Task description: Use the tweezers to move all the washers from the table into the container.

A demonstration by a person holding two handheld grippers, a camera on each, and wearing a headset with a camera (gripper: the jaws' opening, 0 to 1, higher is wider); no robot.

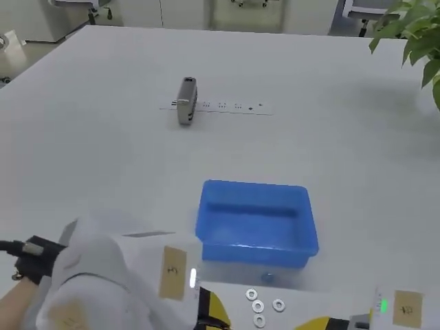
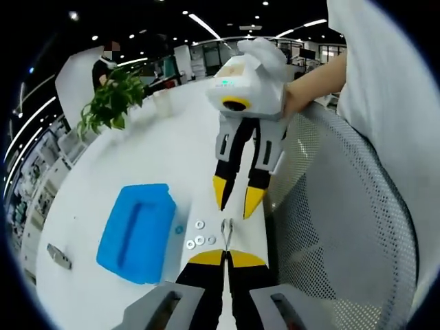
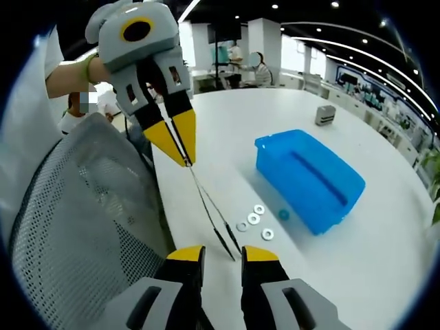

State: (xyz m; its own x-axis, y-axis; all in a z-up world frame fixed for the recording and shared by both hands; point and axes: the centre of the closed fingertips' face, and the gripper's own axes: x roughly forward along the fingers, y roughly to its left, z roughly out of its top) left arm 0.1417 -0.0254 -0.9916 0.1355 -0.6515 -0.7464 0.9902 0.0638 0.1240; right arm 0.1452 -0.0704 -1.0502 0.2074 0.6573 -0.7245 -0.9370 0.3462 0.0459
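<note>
- One big white table (image 1: 103,151) carries everything, and the action is right at its near edge.
- Blue container (image 1: 254,220) sits just beyond the washers. It's open on top, with its long side facing the person.
- Left gripper (image 3: 184,157) has its jaws pinched tight on the top end of the tweezers, so this is the working hand.
- Right gripper (image 3: 222,256) has its jaws spread with nothing between them. It hangs near the tweezer tips, facing the left gripper.
- Tweezers (image 3: 206,206) slant down from the left gripper to the table. Their long axis runs along the table edge, and the two tips sit slightly apart, close to the surface.
- Four washers (image 3: 253,218) lie flat in a loose cluster on the table, not in the container yet. A tiny blue ring lies nearby, and I can't tell what it is.
- Key bit: the washers are just off to the container side of the tips, near but not touching. My guess is a small sideways swing of the left gripper lines the tips up on the nearest one.
</note>
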